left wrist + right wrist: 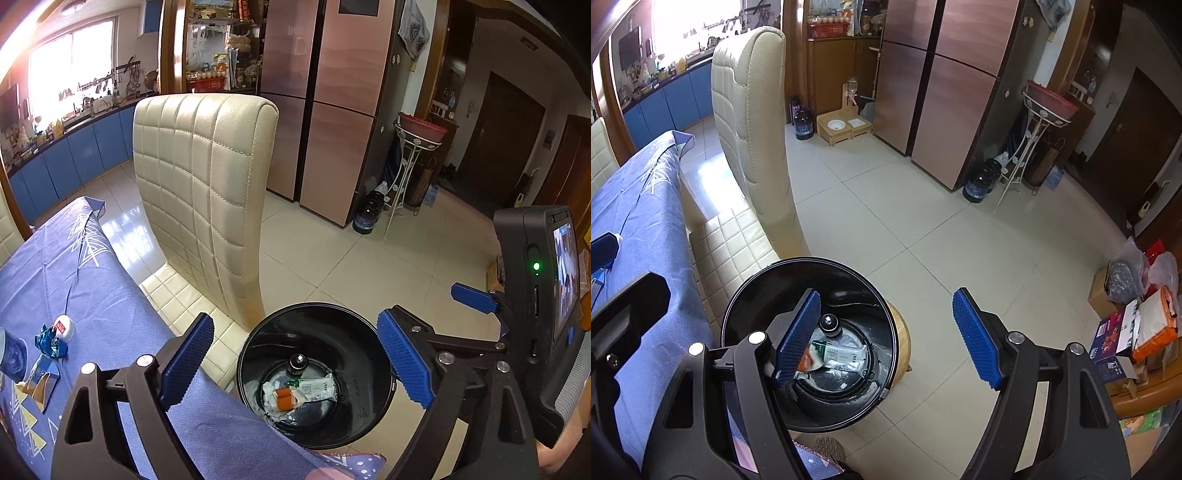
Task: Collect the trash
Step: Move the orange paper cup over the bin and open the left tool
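Left gripper [295, 365] is held over the black bin [255, 354], fingers spread wide, nothing between them. Right gripper [886, 339] is likewise released and empty, just above the bin's rim. Inside the bin — a white wrapper [317, 387] and an orange scrap [284, 400] are seen lying at the bottom. On the blue tablecloth [92, 288] a crumpled blue wrapper [50, 341] is left. Beyond — a cream chair [199, 177].

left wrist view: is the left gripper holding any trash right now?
No. The left gripper is open with nothing between its fingers; the wrappers lie at the bottom of the black bin.
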`<move>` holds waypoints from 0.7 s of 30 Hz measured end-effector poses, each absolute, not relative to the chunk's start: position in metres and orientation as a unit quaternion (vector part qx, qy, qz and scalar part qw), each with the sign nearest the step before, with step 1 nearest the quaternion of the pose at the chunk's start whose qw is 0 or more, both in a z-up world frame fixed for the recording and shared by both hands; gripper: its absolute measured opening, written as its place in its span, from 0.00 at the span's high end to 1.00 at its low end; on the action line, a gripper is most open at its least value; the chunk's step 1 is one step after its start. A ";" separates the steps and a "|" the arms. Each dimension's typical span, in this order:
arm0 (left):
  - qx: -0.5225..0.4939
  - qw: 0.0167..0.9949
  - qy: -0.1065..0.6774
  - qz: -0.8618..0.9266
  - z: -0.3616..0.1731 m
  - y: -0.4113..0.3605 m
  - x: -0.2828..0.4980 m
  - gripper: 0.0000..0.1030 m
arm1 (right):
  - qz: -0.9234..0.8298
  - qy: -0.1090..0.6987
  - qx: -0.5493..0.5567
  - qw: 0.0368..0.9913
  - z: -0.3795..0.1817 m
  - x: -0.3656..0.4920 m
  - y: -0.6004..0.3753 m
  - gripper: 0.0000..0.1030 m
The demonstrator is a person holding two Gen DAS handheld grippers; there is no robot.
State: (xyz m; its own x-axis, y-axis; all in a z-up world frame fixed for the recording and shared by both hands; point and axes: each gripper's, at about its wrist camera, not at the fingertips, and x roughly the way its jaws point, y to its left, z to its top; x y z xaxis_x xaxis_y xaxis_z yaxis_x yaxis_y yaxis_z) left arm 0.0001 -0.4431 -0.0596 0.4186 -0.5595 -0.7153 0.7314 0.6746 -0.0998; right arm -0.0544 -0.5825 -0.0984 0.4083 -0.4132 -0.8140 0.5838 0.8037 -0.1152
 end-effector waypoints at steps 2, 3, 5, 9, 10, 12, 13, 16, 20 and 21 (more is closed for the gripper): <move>0.114 0.835 0.376 -0.384 -0.060 -0.442 0.001 0.15 | -0.297 0.454 0.092 0.835 -0.098 -0.054 -0.580 0.28; 0.113 0.836 0.376 -0.383 -0.060 -0.441 0.000 0.15 | -0.295 0.454 0.091 0.836 -0.097 -0.054 -0.578 0.28; 0.114 0.838 0.375 -0.380 -0.059 -0.438 0.001 0.15 | -0.291 0.454 0.089 0.837 -0.096 -0.053 -0.575 0.28; 0.113 0.844 0.371 -0.370 -0.056 -0.425 0.002 0.15 | -0.279 0.453 0.086 0.842 -0.094 -0.047 -0.563 0.28; 0.112 0.846 0.371 -0.367 -0.056 -0.422 0.004 0.15 | -0.277 0.453 0.085 0.844 -0.094 -0.045 -0.560 0.28; 0.108 0.850 0.370 -0.358 -0.054 -0.413 0.007 0.15 | -0.268 0.450 0.081 0.848 -0.091 -0.040 -0.552 0.28; 0.105 0.853 0.370 -0.352 -0.053 -0.406 0.009 0.15 | -0.265 0.450 0.079 0.849 -0.091 -0.037 -0.548 0.28; 0.096 0.863 0.369 -0.331 -0.050 -0.384 0.017 0.15 | -0.248 0.448 0.071 0.856 -0.088 -0.027 -0.531 0.28; 0.082 0.874 0.371 -0.303 -0.048 -0.353 0.028 0.15 | -0.223 0.448 0.058 0.864 -0.084 -0.012 -0.504 0.28; 0.078 0.876 0.372 -0.295 -0.048 -0.344 0.031 0.15 | -0.218 0.448 0.055 0.866 -0.084 -0.008 -0.497 0.28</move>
State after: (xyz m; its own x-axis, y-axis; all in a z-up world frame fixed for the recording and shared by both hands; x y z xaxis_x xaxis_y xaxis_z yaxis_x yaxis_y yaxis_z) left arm 0.0308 -0.3443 -0.0480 0.5487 -0.4592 -0.6986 0.5757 0.8135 -0.0825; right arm -0.0084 -0.4971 -0.0840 0.5044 -0.3277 -0.7988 0.4260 0.8992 -0.0999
